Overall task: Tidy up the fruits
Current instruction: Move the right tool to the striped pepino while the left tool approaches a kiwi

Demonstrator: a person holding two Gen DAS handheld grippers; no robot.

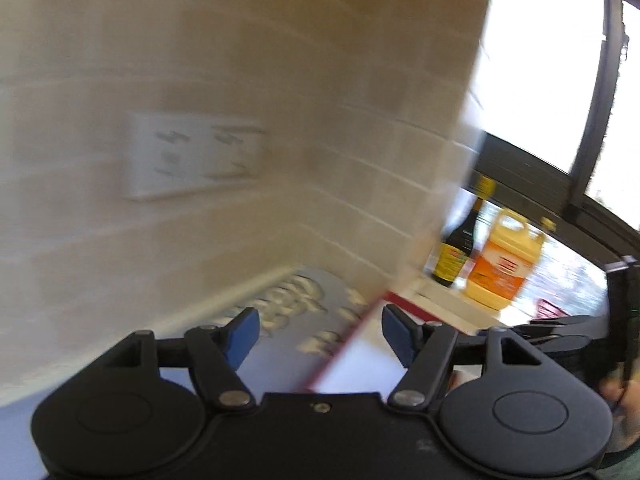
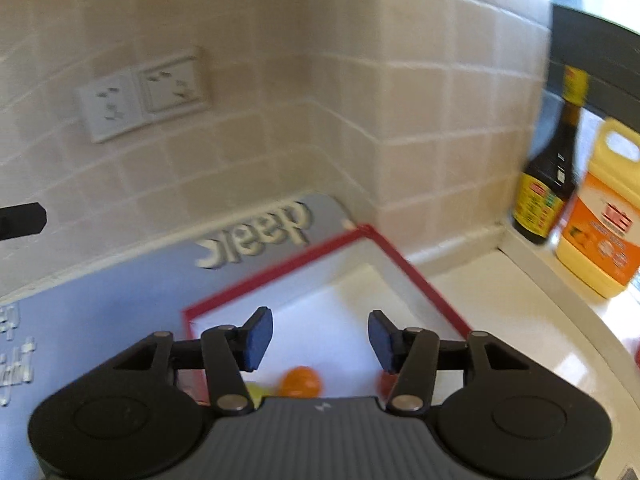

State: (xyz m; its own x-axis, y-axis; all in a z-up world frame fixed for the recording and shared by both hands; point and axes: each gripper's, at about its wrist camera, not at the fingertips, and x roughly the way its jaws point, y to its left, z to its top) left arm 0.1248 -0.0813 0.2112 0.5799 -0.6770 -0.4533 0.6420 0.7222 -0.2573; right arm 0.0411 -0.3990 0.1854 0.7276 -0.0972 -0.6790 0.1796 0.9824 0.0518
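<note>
The right gripper is hanging wide apart and empty over a white tray with a red rim, and the fruits are lying below and behind its fingertips, tucked close against the gripper body. An orange fruit is showing roundly between the jaws, a yellow fruit is peeking out just beside it on the left, and a sliver of something red is sitting under the right finger — too little of it is showing to name. None of these offers a clear long axis; the orange one looks round.

The left gripper is also spread wide and holding nothing, and its view is heavily blurred, facing the tiled wall with only the tray's red edge crossing between its fingers. No fruit is visible there, so the right gripper is judged the nearer one; reaching the orange fruit is likely calling for tipping downward and drawing back.

As for writing, the blue mat under the tray is carrying raised white letters reading "sleep" upside down — other words at the left edge are cut off. The dark sauce bottle and yellow jug are bearing labels too blurred to read.
</note>
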